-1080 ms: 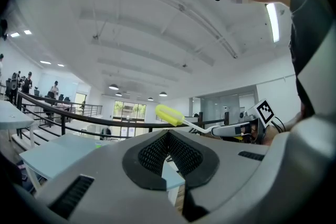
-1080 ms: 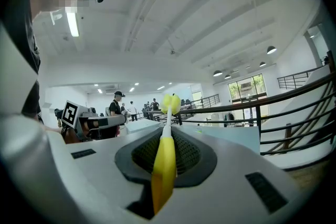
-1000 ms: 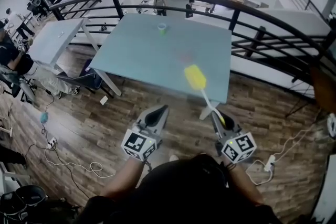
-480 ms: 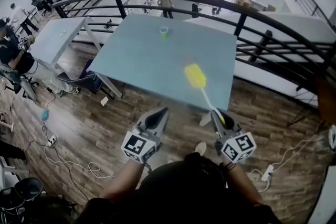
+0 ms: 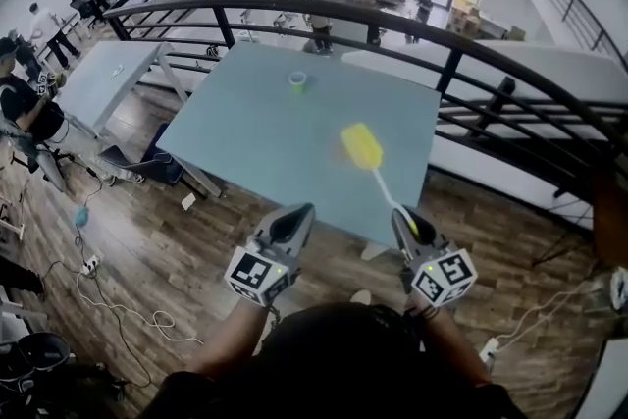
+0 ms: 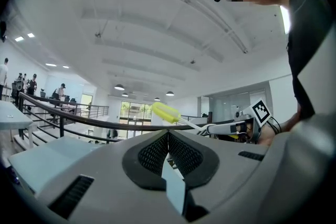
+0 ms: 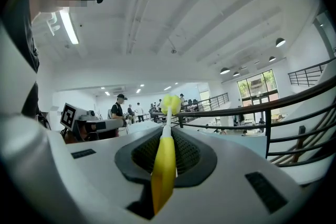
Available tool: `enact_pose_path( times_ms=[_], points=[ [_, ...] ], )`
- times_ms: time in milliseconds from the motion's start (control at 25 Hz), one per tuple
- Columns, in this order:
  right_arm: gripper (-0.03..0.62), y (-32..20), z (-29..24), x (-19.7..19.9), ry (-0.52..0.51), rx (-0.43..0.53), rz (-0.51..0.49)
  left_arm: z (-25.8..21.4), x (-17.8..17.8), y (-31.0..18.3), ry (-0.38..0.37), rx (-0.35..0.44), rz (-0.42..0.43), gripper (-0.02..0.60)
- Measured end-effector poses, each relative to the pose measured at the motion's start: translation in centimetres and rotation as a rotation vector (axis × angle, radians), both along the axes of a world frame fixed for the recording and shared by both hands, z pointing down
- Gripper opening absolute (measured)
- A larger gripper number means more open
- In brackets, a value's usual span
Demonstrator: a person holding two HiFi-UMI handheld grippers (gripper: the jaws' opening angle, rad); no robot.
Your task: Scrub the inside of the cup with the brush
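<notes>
The right gripper (image 5: pixel 405 219) clenches the yellow brush (image 5: pixel 362 148) by its handle; the left gripper (image 5: pixel 292 219) is closed and empty; the cup (image 5: pixel 297 81) stands far on the table (image 5: pixel 255 142); scrubbing is not yet begun.

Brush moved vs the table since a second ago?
Yes. The brush has advanced further over the table, toward the cup at its far side.

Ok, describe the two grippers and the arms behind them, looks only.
The left gripper and right gripper match: light grey shells tapering to a point, with black textured pads lining the jaws. Each carries a white cube printed with black square markers at its rear. Thin dark cables loop behind the right one. The person wears a dark top; the forearms are uncovered.
</notes>
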State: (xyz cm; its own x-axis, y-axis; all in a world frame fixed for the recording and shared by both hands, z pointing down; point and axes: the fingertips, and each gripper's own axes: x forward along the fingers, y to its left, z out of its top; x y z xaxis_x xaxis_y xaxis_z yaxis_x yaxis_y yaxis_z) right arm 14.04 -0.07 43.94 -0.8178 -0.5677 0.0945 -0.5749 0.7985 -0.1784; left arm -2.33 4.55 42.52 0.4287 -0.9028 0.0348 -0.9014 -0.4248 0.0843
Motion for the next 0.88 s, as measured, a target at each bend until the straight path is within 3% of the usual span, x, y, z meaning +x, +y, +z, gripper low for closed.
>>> enact_pose_path(
  times_ms=[360,600,880],
  points=[
    [0.043,-5.6,0.8,4.6,-0.001,-0.007,-0.019,0.5,3.7,-5.3,0.003,0.007,-0.024,0.0],
    [0.043,-8.3,0.7,4.5,0.002,-0.015,-0.006,1.3,3.7,-8.7,-0.006,0.003,0.005,0.002],
    [0.043,-11.2,0.8,1.8,0.017,-0.024,0.047,1.5,1.4,-13.6,0.01,0.016,0.071,0.003]
  ],
)
